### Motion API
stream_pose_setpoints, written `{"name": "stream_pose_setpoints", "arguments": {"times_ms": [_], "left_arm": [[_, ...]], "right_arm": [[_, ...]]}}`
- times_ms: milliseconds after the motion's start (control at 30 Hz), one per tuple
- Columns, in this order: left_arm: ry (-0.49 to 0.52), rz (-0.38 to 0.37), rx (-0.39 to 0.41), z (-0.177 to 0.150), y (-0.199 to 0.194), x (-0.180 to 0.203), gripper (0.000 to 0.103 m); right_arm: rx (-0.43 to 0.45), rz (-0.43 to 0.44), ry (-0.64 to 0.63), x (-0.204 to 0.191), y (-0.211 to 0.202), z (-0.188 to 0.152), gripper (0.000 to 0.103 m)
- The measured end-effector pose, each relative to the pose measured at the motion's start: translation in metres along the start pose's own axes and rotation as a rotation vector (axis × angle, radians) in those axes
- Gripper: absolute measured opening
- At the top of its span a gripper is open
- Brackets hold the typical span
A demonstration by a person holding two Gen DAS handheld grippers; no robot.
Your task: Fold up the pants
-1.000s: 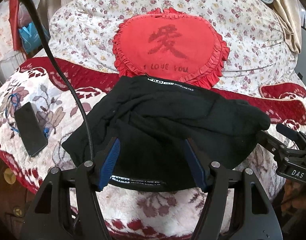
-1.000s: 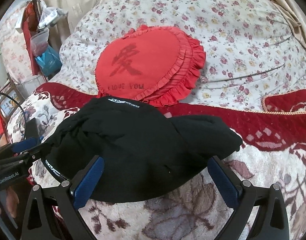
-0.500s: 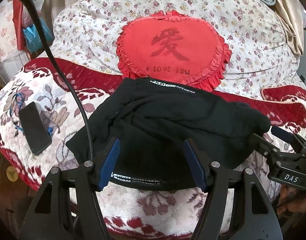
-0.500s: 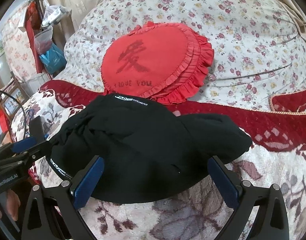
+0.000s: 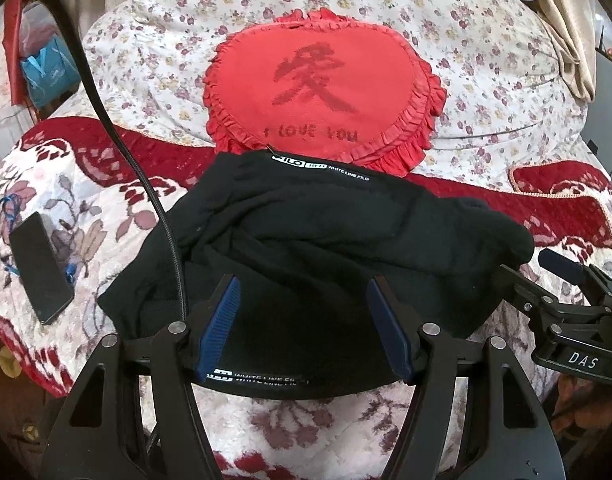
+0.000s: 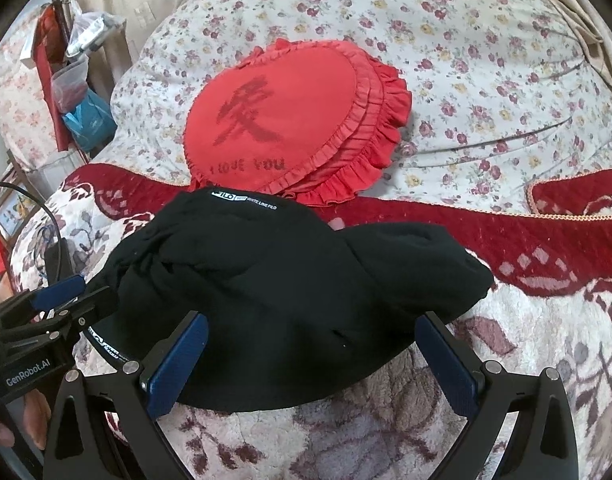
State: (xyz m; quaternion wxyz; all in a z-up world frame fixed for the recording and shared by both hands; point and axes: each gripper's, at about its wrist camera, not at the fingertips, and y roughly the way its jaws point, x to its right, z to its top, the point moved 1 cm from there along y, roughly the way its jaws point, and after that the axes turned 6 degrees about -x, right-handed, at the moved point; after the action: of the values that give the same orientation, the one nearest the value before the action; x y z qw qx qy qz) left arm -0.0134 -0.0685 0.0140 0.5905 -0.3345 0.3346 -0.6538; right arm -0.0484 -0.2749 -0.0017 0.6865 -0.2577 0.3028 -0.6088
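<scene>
The black pants [image 5: 313,256] lie folded into a compact bundle on the bed, their white-lettered waistband at the near edge and another at the far edge. My left gripper [image 5: 306,320] hovers open over the bundle's near left part, and its blue pads [image 5: 222,320] stand apart without pinching cloth. In the right wrist view the pants [image 6: 286,292] fill the middle. There my right gripper [image 6: 313,360] is wide open over their near right edge, and the left gripper [image 6: 58,300] shows at the bundle's left end. The right gripper [image 5: 561,280] sits at the bundle's right end.
A red heart cushion [image 5: 321,92] leans on a floral quilt [image 5: 485,60] just behind the pants. On the red and cream blanket [image 5: 86,200] to the left lies a black phone [image 5: 40,268]. A black cable [image 5: 126,152] crosses the left side. A beige cloth [image 5: 565,20] hangs at the back right.
</scene>
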Motion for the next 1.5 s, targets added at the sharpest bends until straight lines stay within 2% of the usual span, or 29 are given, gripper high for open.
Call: {"name": "stream_pose_setpoints", "arguments": {"times_ms": [533,733,967,1067,1100,1167,1200,1233,1267,1333,1500], "left_arm": [[-0.004,-0.015,-0.035,0.001,0.020,-0.001,0.066],[-0.022,-0.012,-0.060,0.002,0.031,-0.008,0.066],[-0.038,0.007,-0.089,0.003,0.044,-0.015,0.066],[-0.041,0.011,-0.085,0.006,0.046,-0.018,0.066],[-0.043,0.011,-0.086,0.007,0.048,-0.019,0.066],[-0.050,0.010,-0.096,0.008,0.053,-0.022,0.066],[-0.053,0.009,-0.102,0.009,0.055,-0.023,0.066],[-0.057,0.008,-0.110,0.009,0.059,-0.024,0.066],[-0.059,0.007,-0.115,0.009,0.061,-0.024,0.066],[-0.059,0.010,-0.117,0.010,0.063,-0.025,0.066],[-0.068,0.011,-0.124,0.014,0.070,-0.030,0.066]], "right_arm": [[-0.033,-0.018,-0.020,-0.003,0.017,0.008,0.103],[-0.036,-0.063,-0.033,0.010,0.025,0.011,0.103],[-0.050,-0.090,-0.062,0.028,0.045,0.030,0.103],[-0.101,-0.068,-0.088,0.030,0.062,0.033,0.102],[-0.113,-0.050,-0.105,0.028,0.065,0.032,0.097],[-0.113,-0.023,-0.133,0.024,0.071,0.029,0.075],[-0.126,-0.014,-0.142,0.021,0.077,0.027,0.044],[-0.148,-0.004,-0.148,0.020,0.083,0.026,0.022],[-0.167,-0.002,-0.147,0.020,0.089,0.025,0.018],[-0.144,0.001,-0.147,0.023,0.087,0.031,0.006],[-0.068,-0.044,-0.165,0.028,0.076,0.065,0.005]]}}
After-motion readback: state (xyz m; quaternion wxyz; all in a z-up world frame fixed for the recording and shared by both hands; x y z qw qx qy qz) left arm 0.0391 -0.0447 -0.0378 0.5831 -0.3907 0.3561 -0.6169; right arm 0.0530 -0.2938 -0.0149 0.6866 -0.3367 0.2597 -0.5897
